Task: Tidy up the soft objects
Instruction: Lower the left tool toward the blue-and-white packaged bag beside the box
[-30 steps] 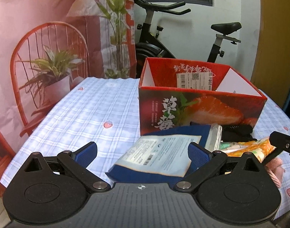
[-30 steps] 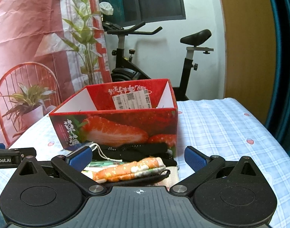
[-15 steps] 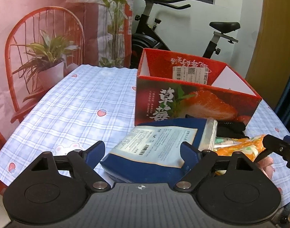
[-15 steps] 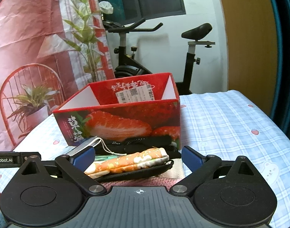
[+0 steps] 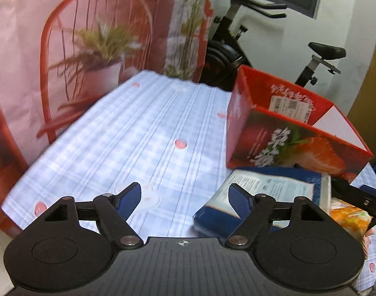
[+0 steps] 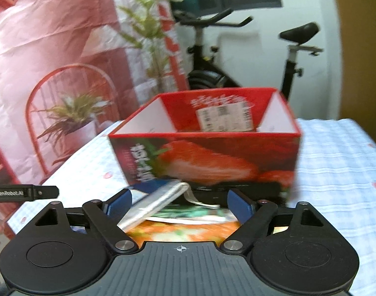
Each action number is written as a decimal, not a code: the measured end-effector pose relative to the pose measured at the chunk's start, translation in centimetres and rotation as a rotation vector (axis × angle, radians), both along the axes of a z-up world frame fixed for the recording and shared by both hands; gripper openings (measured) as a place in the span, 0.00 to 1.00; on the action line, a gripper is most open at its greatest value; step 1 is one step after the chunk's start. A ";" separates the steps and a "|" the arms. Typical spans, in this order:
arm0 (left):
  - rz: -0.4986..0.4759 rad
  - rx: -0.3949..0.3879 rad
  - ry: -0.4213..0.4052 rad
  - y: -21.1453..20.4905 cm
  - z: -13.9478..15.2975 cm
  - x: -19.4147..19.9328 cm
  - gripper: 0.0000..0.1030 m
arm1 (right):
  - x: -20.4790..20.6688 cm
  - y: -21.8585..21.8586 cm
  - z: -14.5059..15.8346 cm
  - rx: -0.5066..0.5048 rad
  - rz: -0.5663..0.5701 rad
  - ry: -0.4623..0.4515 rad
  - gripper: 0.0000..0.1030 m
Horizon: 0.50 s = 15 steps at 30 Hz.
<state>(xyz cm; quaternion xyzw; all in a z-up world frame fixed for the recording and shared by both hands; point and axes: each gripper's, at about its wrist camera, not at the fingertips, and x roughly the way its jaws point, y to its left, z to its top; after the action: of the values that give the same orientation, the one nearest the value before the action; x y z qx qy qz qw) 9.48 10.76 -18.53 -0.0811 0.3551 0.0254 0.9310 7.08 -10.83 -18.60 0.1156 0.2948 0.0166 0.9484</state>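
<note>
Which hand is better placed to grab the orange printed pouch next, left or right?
Right. The orange pouch lies between the right gripper's closing jaws, not yet pinched. The left gripper frames bare tablecloth beside the blue packet.

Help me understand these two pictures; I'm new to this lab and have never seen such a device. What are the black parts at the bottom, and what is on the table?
Each picture comes from a camera on a hand-held gripper, looking forward along its two blue-padded fingers. The left gripper hovers over the blue-checked tablecloth beside a blue plastic packet with a white label. The right gripper hovers over an orange patterned cloth pouch. Behind stands a red cardboard strawberry box, open on top. Both pairs of jaws are closing, but neither holds anything yet.
</note>
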 end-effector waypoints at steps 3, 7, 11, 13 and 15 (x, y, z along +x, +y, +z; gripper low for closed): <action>-0.004 -0.039 0.042 0.3 -1.2 0.5 0.76 | 2.0 1.2 -0.4 0.014 0.041 0.045 0.77; -0.030 -0.123 0.090 0.6 -2.5 0.8 0.75 | 4.4 2.8 -0.7 -0.046 0.089 0.070 0.71; -0.043 -0.212 0.123 0.5 -3.1 0.9 0.75 | 6.1 3.4 -0.5 -0.094 0.123 0.071 0.71; -0.055 -0.260 0.136 0.4 -3.4 1.1 0.75 | 6.9 3.7 -0.5 -0.117 0.133 0.084 0.71; -0.070 -0.297 0.158 0.0 -3.8 1.5 0.75 | 7.7 3.6 -0.9 -0.118 0.138 0.106 0.71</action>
<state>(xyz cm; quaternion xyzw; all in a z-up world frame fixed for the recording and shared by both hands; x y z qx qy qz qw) 11.02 10.75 -22.35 -0.2029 0.4297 -0.0535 0.8782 14.81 -7.23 -19.51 0.0395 0.3524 0.0585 0.9332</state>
